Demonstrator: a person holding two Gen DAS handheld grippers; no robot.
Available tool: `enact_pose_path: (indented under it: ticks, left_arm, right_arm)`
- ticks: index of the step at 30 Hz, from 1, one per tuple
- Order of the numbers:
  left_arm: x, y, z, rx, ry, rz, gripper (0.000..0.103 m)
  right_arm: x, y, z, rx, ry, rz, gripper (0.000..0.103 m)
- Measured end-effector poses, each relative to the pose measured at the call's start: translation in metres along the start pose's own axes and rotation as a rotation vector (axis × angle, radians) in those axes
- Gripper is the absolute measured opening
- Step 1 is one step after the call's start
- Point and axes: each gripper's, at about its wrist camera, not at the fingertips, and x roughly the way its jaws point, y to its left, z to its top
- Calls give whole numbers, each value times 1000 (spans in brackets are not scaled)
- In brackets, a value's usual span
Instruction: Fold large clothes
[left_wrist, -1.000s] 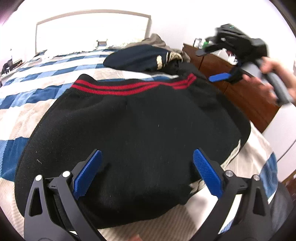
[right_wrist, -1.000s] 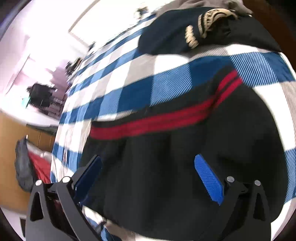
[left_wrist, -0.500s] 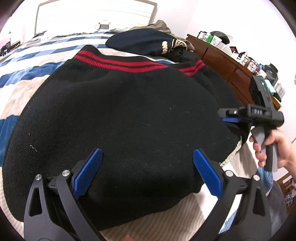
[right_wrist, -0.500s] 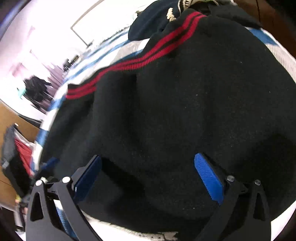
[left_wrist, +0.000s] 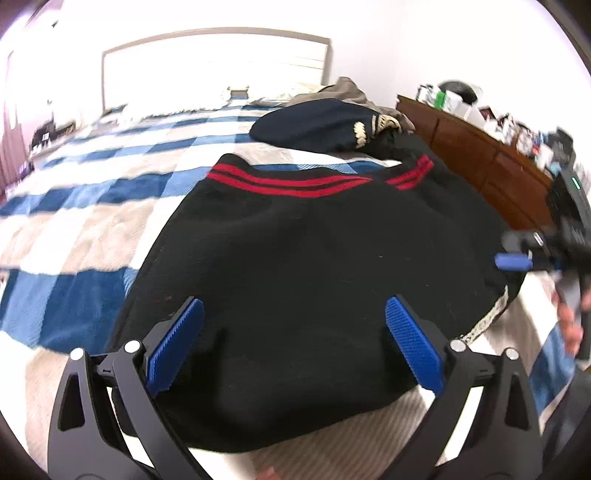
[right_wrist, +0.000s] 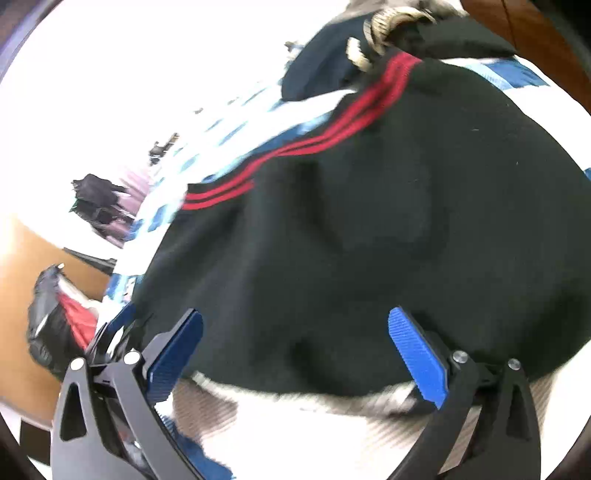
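Observation:
A large black sweater (left_wrist: 314, 258) with red stripes (left_wrist: 288, 184) along its far hem lies spread on the bed; it also fills the right wrist view (right_wrist: 351, 240). My left gripper (left_wrist: 293, 347) is open and empty, just above the sweater's near edge. My right gripper (right_wrist: 295, 350) is open and empty over the sweater's near edge; in the left wrist view it (left_wrist: 513, 262) hovers by the garment's right edge, held by a hand.
The bed has a blue, white and beige checked cover (left_wrist: 92, 206). A pile of dark clothes (left_wrist: 325, 123) lies beyond the sweater. A brown dresser (left_wrist: 480, 166) with clutter stands on the right. A black and red bag (right_wrist: 59, 321) sits by the bed.
The left gripper pulled back and shifted, so the sweater sits farther away. The right gripper moved along the sweater's right edge towards its near side. Both stayed open.

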Motion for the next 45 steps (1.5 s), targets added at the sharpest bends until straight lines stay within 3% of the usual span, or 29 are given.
enact_pose_path:
  ticks: [3, 9, 12, 17, 20, 22, 23, 25, 27, 30, 36, 45]
  left_arm:
    - [11, 19, -6, -85, 54, -54, 96]
    - [21, 30, -15, -125, 67, -78, 96]
    - [27, 38, -20, -170, 71, -110, 97]
    - [29, 36, -21, -156, 66, -114, 96]
    - [7, 25, -11, -137, -11, -102, 96]
    - [-10, 16, -5, -139, -93, -167, 96]
    - [-17, 8, -3, -131, -129, -208, 96]
    - [-19, -7, -2, -82, -150, -220, 97]
    - [-9, -15, -5, -44, -120, -207, 97]
    - [20, -9, -15, -86, -11, -213, 97]
    - [35, 2, -28, -103, 7, -227, 96]
    - [53, 9, -26, -146, 57, -223, 96]
  right_arm:
    - [6, 12, -15, -30, -27, 39, 98]
    - [31, -9, -17, 69, -28, 67, 98]
    - [46, -10, -18, 56, 2, 50, 98]
    - [58, -8, -19, 45, 14, 31, 99]
    - [46, -11, -18, 27, 25, 26, 99]
    - [32, -11, -15, 25, 10, 64, 99]
    - [20, -17, -15, 21, -20, 70, 99]
    - [-8, -33, -11, 27, -103, 52, 99]
    - [-26, -57, -7, 73, -143, 6, 99]
    - [-40, -98, -3, 144, -166, -38, 98]
    - [-13, -110, 1, 149, -91, -120, 99]
    - [8, -130, 0, 236, -82, -71, 99]
